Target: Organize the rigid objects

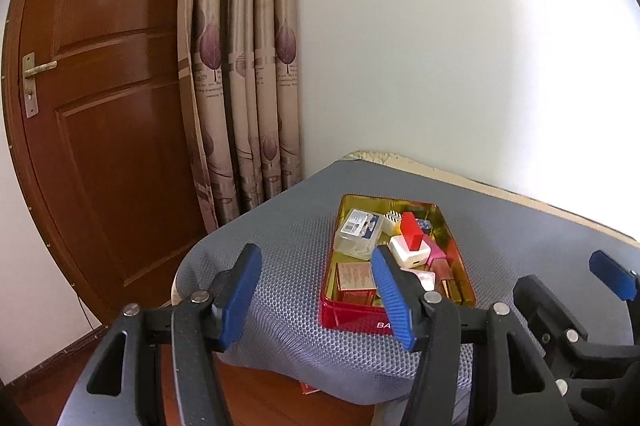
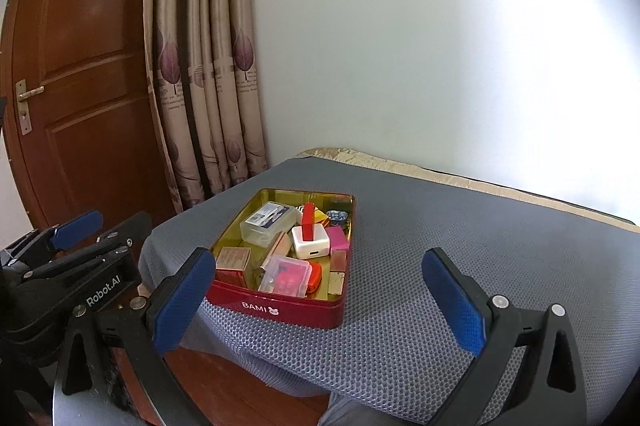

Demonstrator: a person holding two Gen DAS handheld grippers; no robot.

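Both tools hang back at the near edge of the grey-matted tabletop (image 2: 460,226), and neither carries anything. The left tool (image 1: 316,292) stands with its blue pads spread wide, nothing between them; the right tool (image 2: 332,302) is spread wider still, equally bare. Both point down the tabletop toward the one thing that matters — the red tin (image 2: 280,310), lettered BAMI on its near wall.

The small rigid pieces are all gathered inside that tin, and no loose item shows anywhere on the mat around it. A clear plastic case (image 2: 269,222) sits at the far left, a white charger block (image 2: 311,244) rests near the middle with a red block (image 2: 308,222) standing on top of it, a pink box (image 2: 338,240) leans by the right wall, a copper-coloured carton (image 2: 233,262) fills the near left corner, and a clear case with red contents (image 2: 286,274) lies at the front. They lie heaped rather than ranked, some tilted against each other. That fits two readings: a tin already packed with everything collected, or a tin whose jumble is about to be sorted — the views do not settle which.

Relative to the tools, the tin lies ahead and between them: in the left wrist view it sits behind that tool's right pad, in the right wrist view just beyond that tool's left pad, with open mat to the right. Neither tool touches it.
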